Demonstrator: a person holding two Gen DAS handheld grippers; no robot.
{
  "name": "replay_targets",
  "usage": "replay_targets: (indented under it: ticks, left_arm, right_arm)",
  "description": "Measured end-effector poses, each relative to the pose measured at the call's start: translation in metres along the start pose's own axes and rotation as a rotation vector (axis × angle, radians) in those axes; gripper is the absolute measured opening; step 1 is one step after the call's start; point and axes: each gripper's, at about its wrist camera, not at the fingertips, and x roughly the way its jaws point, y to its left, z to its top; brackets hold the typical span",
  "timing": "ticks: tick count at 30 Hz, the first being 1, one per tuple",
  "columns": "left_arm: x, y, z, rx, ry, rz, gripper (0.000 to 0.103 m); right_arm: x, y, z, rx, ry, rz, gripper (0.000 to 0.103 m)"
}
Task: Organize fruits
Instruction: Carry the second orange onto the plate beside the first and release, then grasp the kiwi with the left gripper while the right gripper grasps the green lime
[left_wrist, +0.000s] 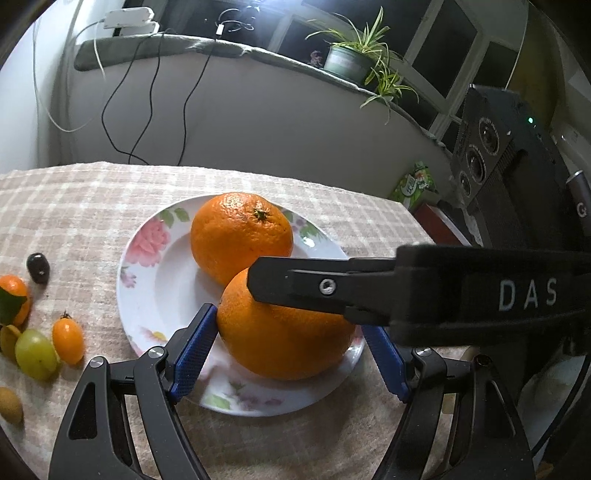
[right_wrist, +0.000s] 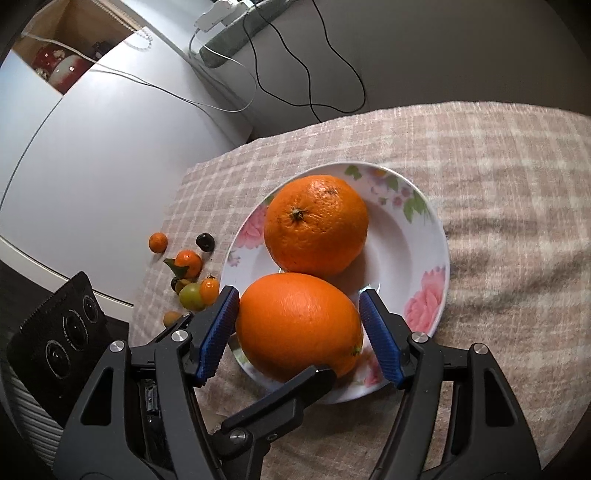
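While two oranges already sit on the plate (right_wrist: 430, 236), small fruits (right_wrist: 192, 286) lie loose on the bench (right_wrist: 498, 166). Both hand-held grippers straddle the near orange (right_wrist: 295, 325): right (right_wrist: 299, 325) and left (left_wrist: 291, 349), jaws wide; actual pad contact is unclear.

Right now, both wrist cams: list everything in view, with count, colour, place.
far orange: one, orange, back of plate
near orange: one, orange, front of plate
plate: one, white with pink flowers, on tablecloth
tablecloth: one, beige check
small fruits: several, orange, green, dark, on cloth beside plate
potted plant: one, green, window ledge
cables: several, black and white, down the wall
left claw: black, blue pads, flanking near orange, grip unclear
right claw: same
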Motion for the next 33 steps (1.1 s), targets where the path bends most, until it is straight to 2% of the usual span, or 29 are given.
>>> replay_targets:
  ticks: [6, 10, 20, 28, 33]
  left_arm:
    - [0.001, 0.004, 0.0, -0.013, 0.008, -0.004, 0.078]
    - [-0.003, 0.002, 0.0, 0.005, 0.006, 0.005, 0.08]
    - [-0.016, 0.004, -0.011, 0.011, 0.004, 0.026, 0.08]
    - [-0.047, 0.015, -0.029, 0.02, -0.035, 0.052, 0.08]
    - [-0.073, 0.028, -0.046, -0.002, -0.064, 0.058, 0.08]
  right_arm:
    - [-0.001, 0.007, 0.0, -0.023, -0.014, -0.006, 0.071]
    - [-0.006, 0.01, 0.0, -0.037, -0.041, -0.022, 0.078]
    - [-0.02, 0.014, -0.008, -0.061, -0.092, -0.052, 0.078]
    - [-0.034, 0.016, -0.023, -0.063, -0.166, -0.062, 0.078]
    - [-0.047, 0.027, -0.032, -0.124, -0.244, -0.102, 0.078]
